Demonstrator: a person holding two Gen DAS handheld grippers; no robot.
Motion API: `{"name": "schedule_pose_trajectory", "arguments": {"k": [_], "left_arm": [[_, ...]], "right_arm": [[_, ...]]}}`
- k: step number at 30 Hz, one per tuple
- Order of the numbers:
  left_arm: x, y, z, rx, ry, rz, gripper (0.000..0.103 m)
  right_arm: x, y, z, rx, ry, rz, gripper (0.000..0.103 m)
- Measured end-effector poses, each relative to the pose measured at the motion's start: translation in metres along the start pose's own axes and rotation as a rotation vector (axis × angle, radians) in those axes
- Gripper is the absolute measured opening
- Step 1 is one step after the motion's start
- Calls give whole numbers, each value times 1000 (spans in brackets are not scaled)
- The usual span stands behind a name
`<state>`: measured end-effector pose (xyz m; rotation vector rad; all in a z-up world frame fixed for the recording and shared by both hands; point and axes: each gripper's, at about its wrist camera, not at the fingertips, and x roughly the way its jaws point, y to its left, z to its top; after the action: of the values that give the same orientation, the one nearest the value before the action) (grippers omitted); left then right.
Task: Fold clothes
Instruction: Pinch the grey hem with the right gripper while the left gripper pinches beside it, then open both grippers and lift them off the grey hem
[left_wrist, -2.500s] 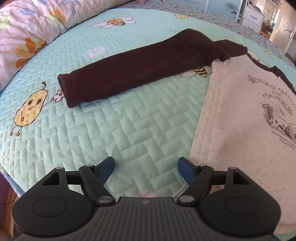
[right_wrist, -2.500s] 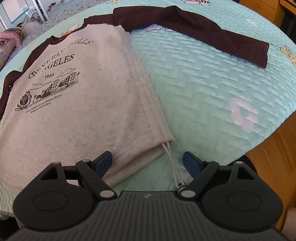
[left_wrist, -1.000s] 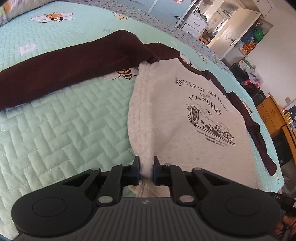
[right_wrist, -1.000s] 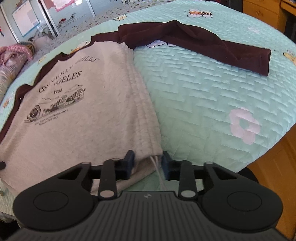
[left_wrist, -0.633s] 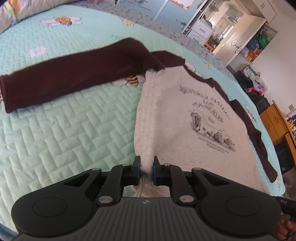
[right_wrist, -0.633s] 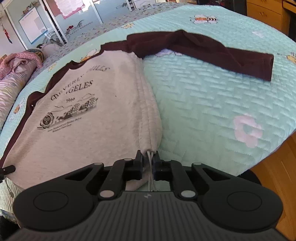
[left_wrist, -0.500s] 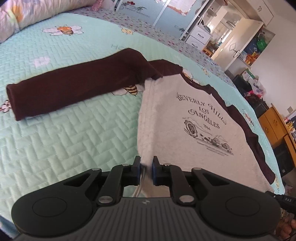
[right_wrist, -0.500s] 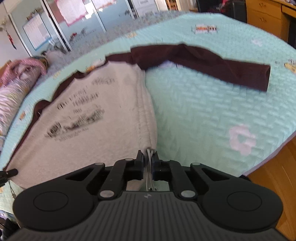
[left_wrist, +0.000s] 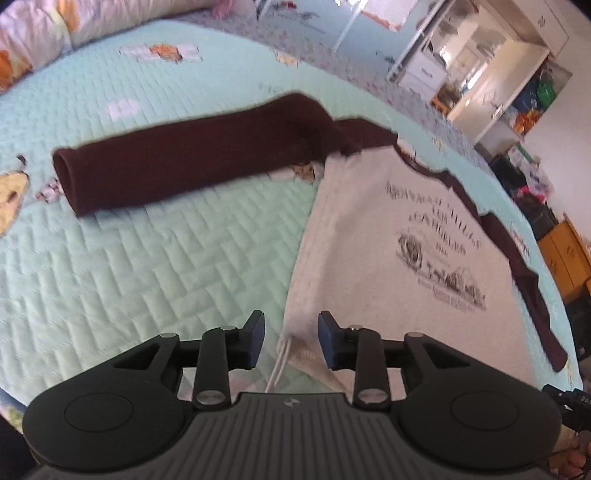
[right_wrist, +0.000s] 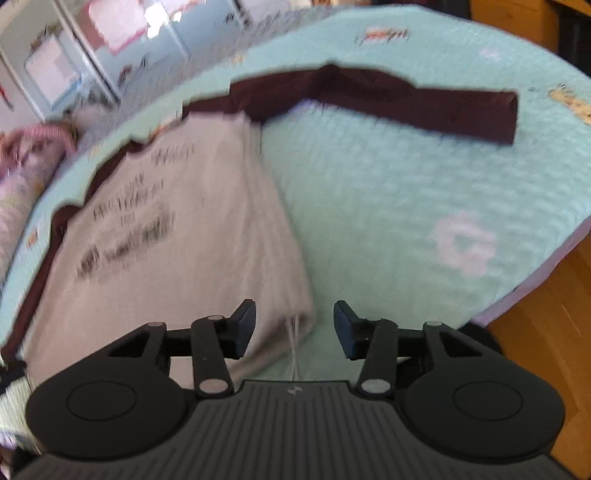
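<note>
Mint quilted bed (left_wrist: 155, 266) underfoot, sweatshirt (left_wrist: 369, 258) spread flat on it. Left gripper (left_wrist: 291, 338) and right gripper (right_wrist: 294, 328) just opened, jaws parted, hem corners and drawstring (right_wrist: 294, 347) between but unpinched. Hem apparently straightened; next, folding a brown sleeve (left_wrist: 192, 158) inward, farther back.

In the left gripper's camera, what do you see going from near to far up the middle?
Left gripper → drawstring → grey shirt body → dark sleeve → green quilt → white drawers
</note>
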<state>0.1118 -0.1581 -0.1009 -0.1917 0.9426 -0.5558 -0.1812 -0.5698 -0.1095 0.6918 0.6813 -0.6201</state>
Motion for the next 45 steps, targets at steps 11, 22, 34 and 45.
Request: {"name": "schedule_pose_trajectory", "arguments": {"k": [11, 22, 34, 45], "left_arm": [[-8, -41, 2, 93, -50, -63, 38], [6, -63, -18, 150, 16, -85, 45], [16, -69, -28, 170, 69, -63, 49], [24, -80, -36, 184, 109, -57, 55]], "right_arm": [[2, 16, -3, 22, -50, 80, 51], [-4, 34, -4, -26, -82, 157, 58], [7, 49, -16, -73, -5, 164, 59], [7, 60, -22, -104, 16, 162, 64]]}}
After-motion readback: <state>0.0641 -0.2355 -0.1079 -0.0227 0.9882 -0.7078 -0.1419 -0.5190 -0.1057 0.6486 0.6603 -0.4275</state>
